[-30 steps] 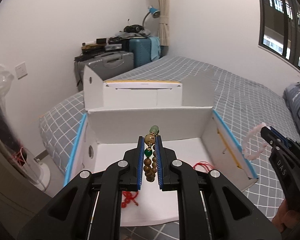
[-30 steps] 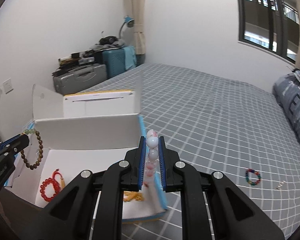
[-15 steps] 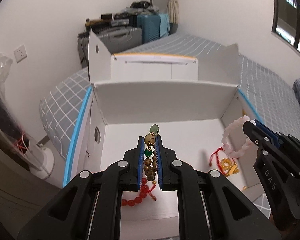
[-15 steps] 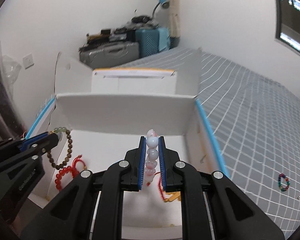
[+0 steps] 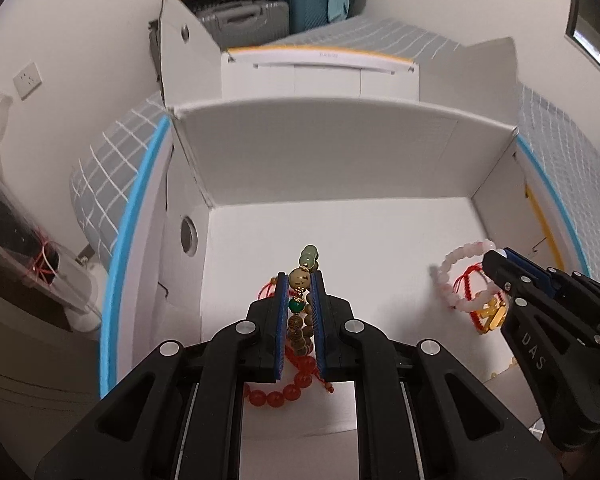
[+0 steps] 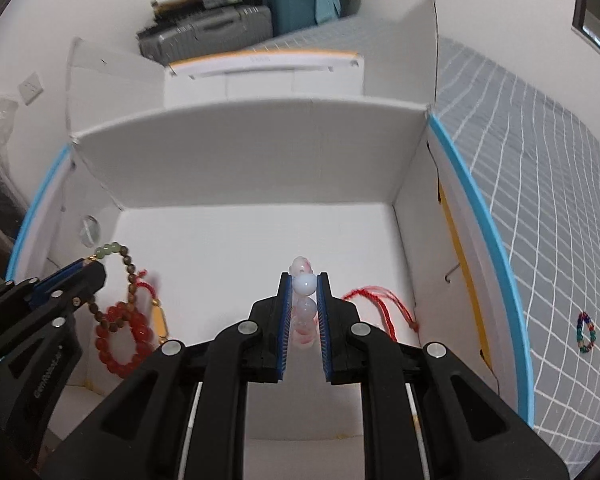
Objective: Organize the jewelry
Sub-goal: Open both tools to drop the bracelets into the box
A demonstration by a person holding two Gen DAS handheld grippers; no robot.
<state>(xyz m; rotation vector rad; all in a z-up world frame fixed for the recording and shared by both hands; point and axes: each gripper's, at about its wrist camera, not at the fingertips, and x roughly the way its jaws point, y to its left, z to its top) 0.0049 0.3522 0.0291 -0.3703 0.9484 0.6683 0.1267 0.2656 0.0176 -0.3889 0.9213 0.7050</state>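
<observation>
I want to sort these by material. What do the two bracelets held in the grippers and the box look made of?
Brown bead bracelet: matte, grainy beads, probably wood, with glossy green ones that may be jade or glass. Pink bead bracelet: smooth, translucent, shiny beads, likely stone or glass. White box: flat matte walls with fold creases, seemingly cardboard or corrugated plastic.

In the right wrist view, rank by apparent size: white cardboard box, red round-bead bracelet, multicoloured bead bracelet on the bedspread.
1. White cardboard box
2. Red round-bead bracelet
3. Multicoloured bead bracelet, though it lies farther from the camera, so its true size is unsure.
</observation>
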